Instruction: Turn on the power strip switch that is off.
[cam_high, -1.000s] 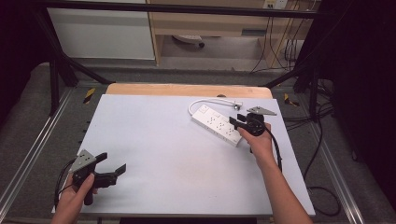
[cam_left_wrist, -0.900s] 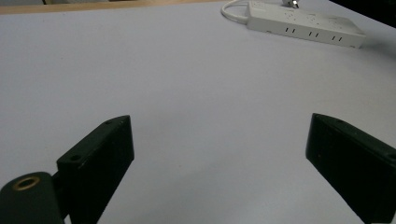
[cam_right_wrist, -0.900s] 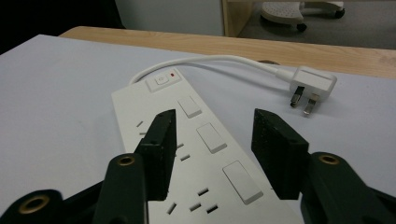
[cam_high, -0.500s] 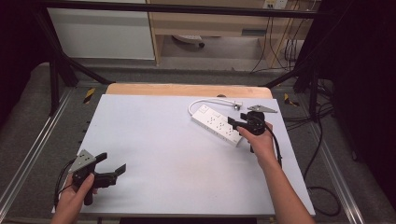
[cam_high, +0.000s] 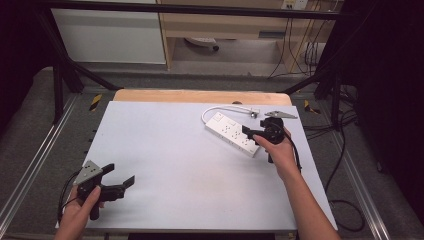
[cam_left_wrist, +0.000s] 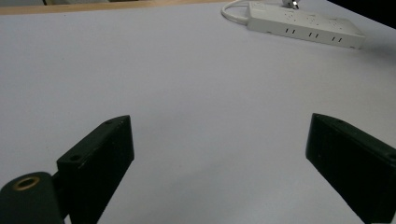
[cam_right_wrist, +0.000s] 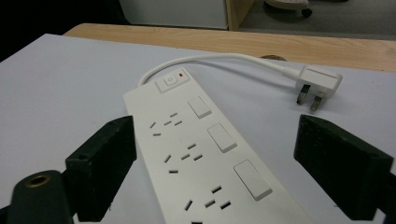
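Both jaws of the right gripper (cam_right_wrist: 212, 172) stand wide, having just been opening, and the white power strip (cam_right_wrist: 205, 154) runs up between them with clear table on either side of it, so the pads press on nothing. In the high view this gripper (cam_high: 250, 134) sits at the strip's near end, pointing toward nine o'clock, with the strip (cam_high: 232, 133) lying flat on the white table (cam_high: 165, 150) at about two o'clock from the table's middle. Its short cable curls back toward twelve o'clock and ends in a plug (cam_right_wrist: 315, 84) that lies loose on the table, prongs bare and plugged into nothing.

The left gripper (cam_left_wrist: 219, 168) is also wide open over bare table, resting at the seven o'clock corner (cam_high: 117, 180), well apart from the strip.

My reading: the strip has been set down and let go, so placing looks finished. If the plug or the rocker switches (cam_right_wrist: 223, 137) are meant to be handled, that part is not yet done.
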